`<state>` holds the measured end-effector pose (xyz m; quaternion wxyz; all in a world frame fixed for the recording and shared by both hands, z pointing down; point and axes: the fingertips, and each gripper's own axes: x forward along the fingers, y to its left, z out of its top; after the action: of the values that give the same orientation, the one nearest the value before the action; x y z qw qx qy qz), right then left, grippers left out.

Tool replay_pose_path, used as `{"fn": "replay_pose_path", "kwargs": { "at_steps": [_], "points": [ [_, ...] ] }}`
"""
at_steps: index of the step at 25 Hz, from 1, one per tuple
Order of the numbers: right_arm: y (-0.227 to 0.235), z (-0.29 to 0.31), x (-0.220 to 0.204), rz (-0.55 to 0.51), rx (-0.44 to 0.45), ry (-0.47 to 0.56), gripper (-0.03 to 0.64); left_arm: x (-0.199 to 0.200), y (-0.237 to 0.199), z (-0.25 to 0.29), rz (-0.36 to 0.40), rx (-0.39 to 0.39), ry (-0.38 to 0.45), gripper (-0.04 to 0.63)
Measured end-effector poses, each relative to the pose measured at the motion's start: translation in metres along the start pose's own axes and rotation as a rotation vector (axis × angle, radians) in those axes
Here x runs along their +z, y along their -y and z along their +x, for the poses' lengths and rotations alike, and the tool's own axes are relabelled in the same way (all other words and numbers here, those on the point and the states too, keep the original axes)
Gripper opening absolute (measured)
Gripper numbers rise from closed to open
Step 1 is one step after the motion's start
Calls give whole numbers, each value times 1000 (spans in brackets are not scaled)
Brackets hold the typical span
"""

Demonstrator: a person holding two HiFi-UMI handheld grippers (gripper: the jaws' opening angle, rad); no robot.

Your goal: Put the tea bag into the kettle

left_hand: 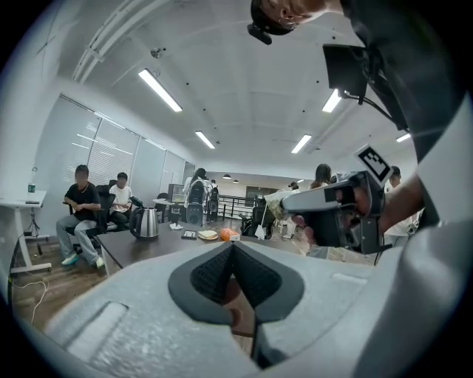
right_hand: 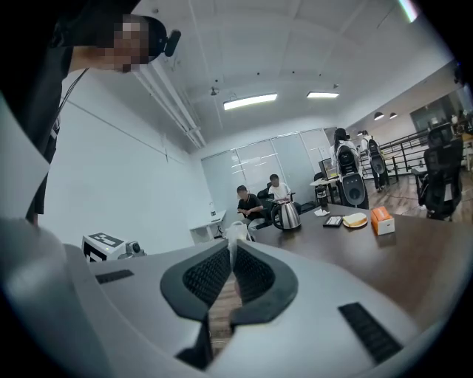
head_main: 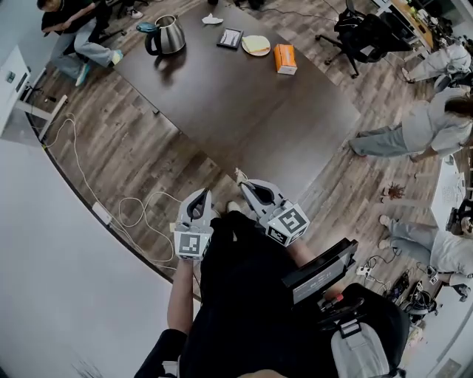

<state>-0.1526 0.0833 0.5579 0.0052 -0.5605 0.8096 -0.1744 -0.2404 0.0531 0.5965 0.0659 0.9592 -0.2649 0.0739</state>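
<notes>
The steel kettle (head_main: 166, 35) with a black handle stands at the far left corner of the dark table (head_main: 244, 111), lid down; it also shows as the kettle (left_hand: 148, 222) and the kettle (right_hand: 287, 215). My right gripper (head_main: 244, 183) is shut on a small pale tea bag (head_main: 239, 175), which sticks out past the tips as the tea bag (right_hand: 235, 233) and the tea bag (left_hand: 277, 201). My left gripper (head_main: 198, 194) is beside it, shut and empty, its tips meeting at the left gripper (left_hand: 233, 247). Both are held close to the person's body, short of the table's near corner.
On the table's far side lie a white crumpled thing (head_main: 212, 19), a black flat item (head_main: 230, 38), a plate (head_main: 256, 45) and an orange box (head_main: 285, 59). People sit or crouch at the left and right. A white cable (head_main: 133, 210) trails over the wood floor.
</notes>
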Motion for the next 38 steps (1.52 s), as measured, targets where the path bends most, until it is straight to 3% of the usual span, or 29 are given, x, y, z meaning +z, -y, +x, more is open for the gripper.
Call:
{"fn": "replay_pose_path", "kwargs": {
  "at_steps": [12,16,22,27,35,38],
  "points": [
    [56,60,23,-20,48,60,11,7,-16,48,59,25,-143,0],
    [73,78,29,-3,81,65,11,19,-24,75,77,18,-123,0],
    [93,106,22,21,46,10,11,14,-49,97,42,-20,-120,0],
    [99,147,37,1,-13,-23,11,17,-93,118,13,-84,-103,0],
    [69,236,71,-58,-79,-33,11,44,-200,124,96,-198,-54,0],
    [55,259,76,-62,-107,-29,11,48,-243,118,66,-203,-46,0]
  ]
}}
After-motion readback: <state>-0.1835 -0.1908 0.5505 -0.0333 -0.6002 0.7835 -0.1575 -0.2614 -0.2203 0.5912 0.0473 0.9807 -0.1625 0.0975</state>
